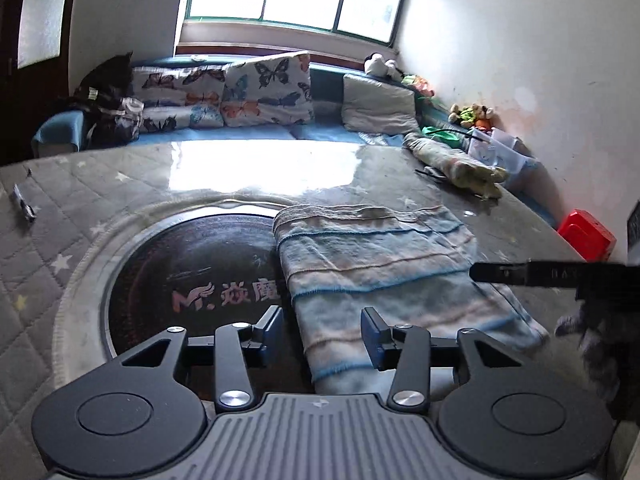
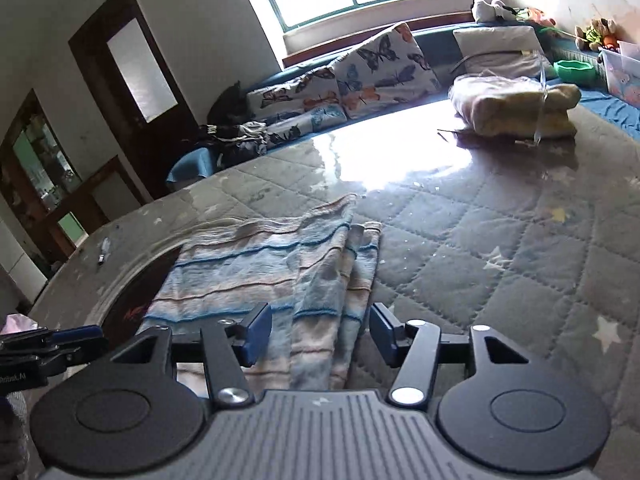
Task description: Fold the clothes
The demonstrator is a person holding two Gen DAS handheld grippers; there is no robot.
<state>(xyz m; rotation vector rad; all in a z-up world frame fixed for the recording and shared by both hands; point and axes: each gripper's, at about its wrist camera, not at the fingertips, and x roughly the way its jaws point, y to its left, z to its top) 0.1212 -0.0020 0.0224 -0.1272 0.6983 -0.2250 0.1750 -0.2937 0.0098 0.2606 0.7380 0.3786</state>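
Left wrist view
Left gripper (image 1: pixel 322 332): jaws apart, nothing pressed between the pads; the near left edge of the cloth lies in the gap below them.
Striped cloth (image 1: pixel 380 272): folded into a long band, pale blue with tan and blue stripes, lying flat on the table, its left edge over the rim of the dark round inset.
Round inset (image 1: pixel 188 280): dark glossy disc with pink lettering, set into the table's quilted grey cover (image 1: pixel 60 240).
Right gripper (image 1: pixel 496 272): enters from the right edge, blurred, just beside the cloth's right side.
Background: butterfly cushions (image 1: pixel 264 92) on a blue bench under the window.

Right wrist view
Right gripper (image 2: pixel 320 334): jaws apart, clamped on nothing; the cloth's layered right edge runs between the pads.
Striped cloth (image 2: pixel 260 264): stretches away from the gripper, folded layers stacked along its right side.
Left gripper (image 2: pixel 76 338): at the left edge, beside the cloth's near left corner.
Bundle (image 2: pixel 516 108): a pale bundle, well apart at the table's far right.
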